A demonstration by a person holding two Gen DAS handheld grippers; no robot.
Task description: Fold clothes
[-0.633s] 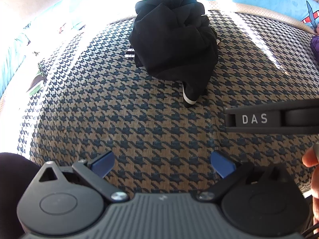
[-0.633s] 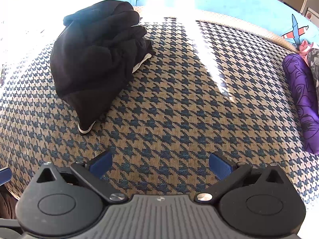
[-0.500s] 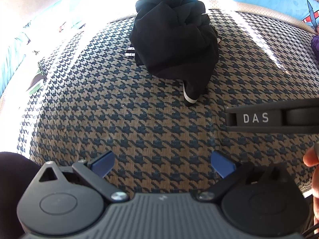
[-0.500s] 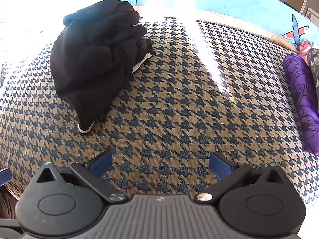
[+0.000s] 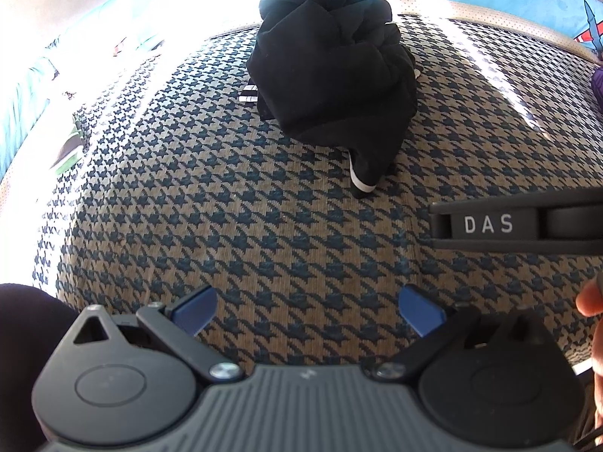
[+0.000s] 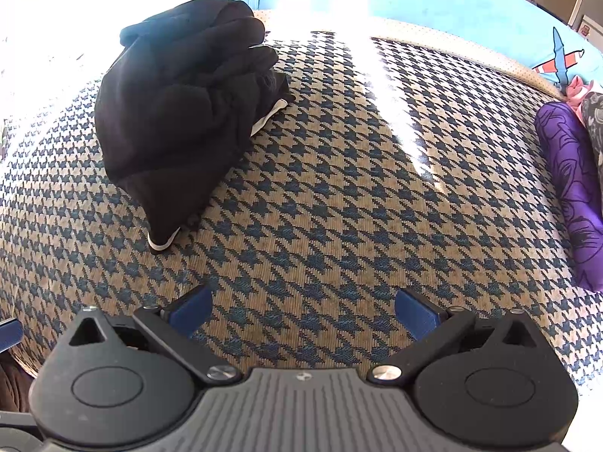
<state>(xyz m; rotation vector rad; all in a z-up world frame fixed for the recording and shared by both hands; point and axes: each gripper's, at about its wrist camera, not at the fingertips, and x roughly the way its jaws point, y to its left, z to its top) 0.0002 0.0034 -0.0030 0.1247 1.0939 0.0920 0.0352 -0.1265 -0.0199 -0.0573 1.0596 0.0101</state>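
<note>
Nearest in both wrist views are the tools themselves: the left gripper point(image 5: 307, 310) and the right gripper point(image 6: 301, 310) each hang over bare houndstooth cover point(image 5: 264, 233) with their blue jaws spread wide and nothing between them, which suits a moment when no cloth has yet been taken up. In the left view the right tool's black side bar point(image 5: 516, 224) reaches in from the right edge, and the white letters "DAS" on it are the only writing that reads clearly; a fingertip point(image 5: 589, 299) of the holding hand shows just below it. Farther off, well apart from both tools, lies the task's thing, a black garment point(image 6: 181, 109) bunched in a loose heap with white trim at a cuff and along one edge; it looks dumped and not at all folded, so it probably needs spreading flat first. At the right edge a purple printed cloth point(image 6: 569, 188) lies aside. Beyond is a light blue sheet point(image 6: 501, 11) with cartoon prints.
</note>
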